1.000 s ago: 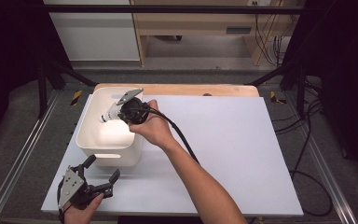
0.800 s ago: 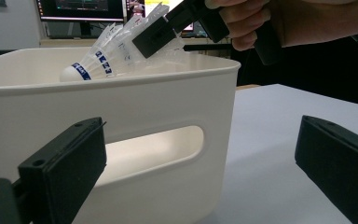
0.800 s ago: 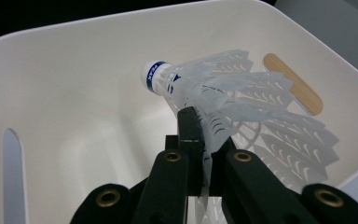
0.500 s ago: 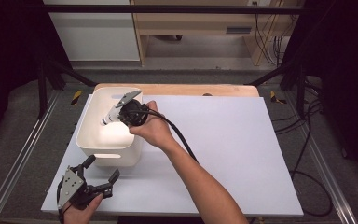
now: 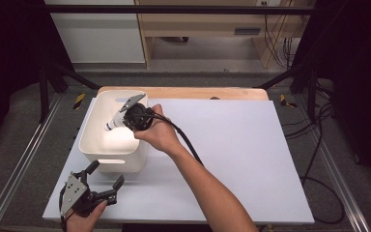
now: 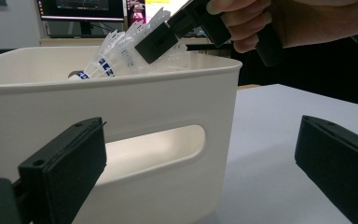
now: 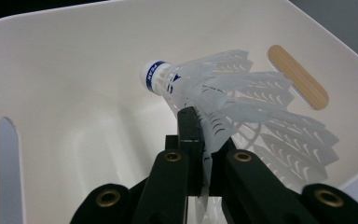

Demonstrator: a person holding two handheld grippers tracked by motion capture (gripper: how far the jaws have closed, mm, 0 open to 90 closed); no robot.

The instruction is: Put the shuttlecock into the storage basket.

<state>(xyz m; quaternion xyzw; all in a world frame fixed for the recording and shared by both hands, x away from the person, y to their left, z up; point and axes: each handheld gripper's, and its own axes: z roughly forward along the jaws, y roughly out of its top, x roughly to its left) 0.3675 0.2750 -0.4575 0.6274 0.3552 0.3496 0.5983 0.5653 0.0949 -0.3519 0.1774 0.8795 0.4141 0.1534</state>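
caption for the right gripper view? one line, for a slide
Right tool shut on a white shuttlecock's feather skirt, held over the white bin.

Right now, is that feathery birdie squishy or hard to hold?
The shuttlecock probably feels very light: its skirt is thin and see-through. The right gripper pinches a feather edge, which looks bendy and easy to crush. Dropped into the white bin, it would likely roll on its side.
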